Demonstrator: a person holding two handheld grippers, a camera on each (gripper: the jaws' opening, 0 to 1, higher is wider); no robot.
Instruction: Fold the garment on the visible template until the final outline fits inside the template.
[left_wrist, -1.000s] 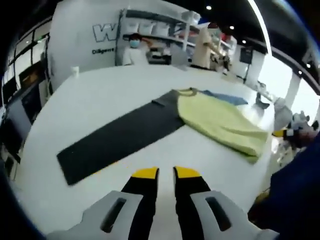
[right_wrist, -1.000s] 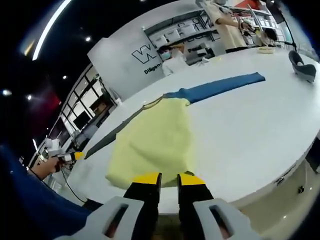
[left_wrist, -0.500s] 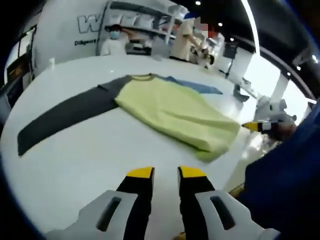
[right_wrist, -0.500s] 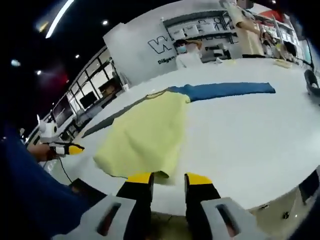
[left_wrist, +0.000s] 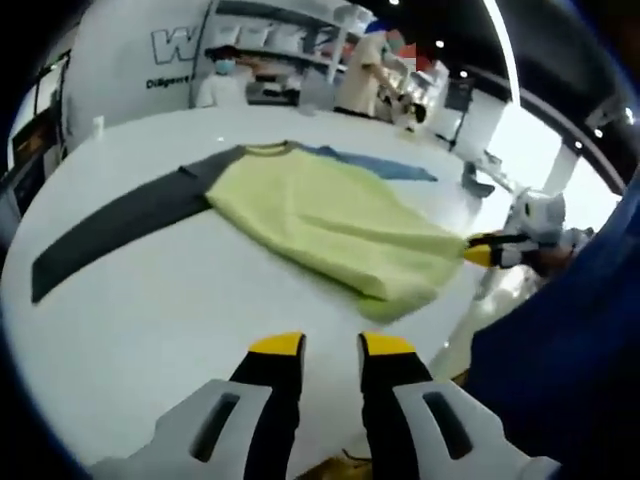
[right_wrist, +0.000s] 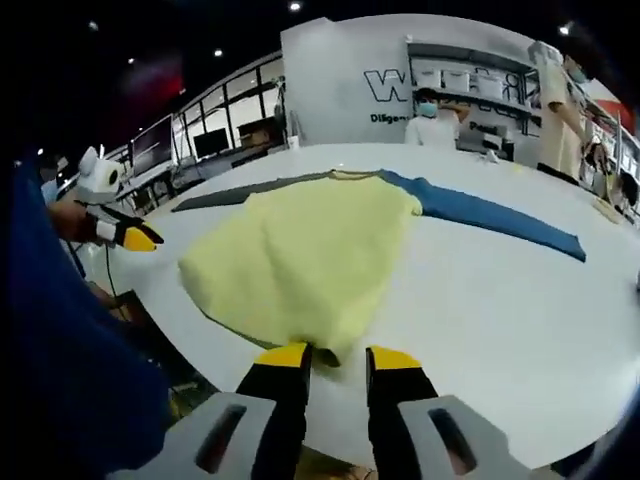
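The right gripper (right_wrist: 333, 358) is nearer: its fingers are a little apart, holding nothing, just before the hem of the soft yellow shirt (right_wrist: 305, 255). The left gripper (left_wrist: 331, 346), also empty, is farther off. The shirt lies flat on the smooth white worktop (right_wrist: 520, 300), long sleeves out sideways, one dark grey (left_wrist: 120, 225), one blue (right_wrist: 490, 214).

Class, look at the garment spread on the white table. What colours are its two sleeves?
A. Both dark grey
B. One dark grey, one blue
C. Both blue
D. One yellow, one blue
B. The yellow-bodied garment has a dark grey sleeve stretched out on one side and a blue sleeve on the other, both lying flat on the white table.
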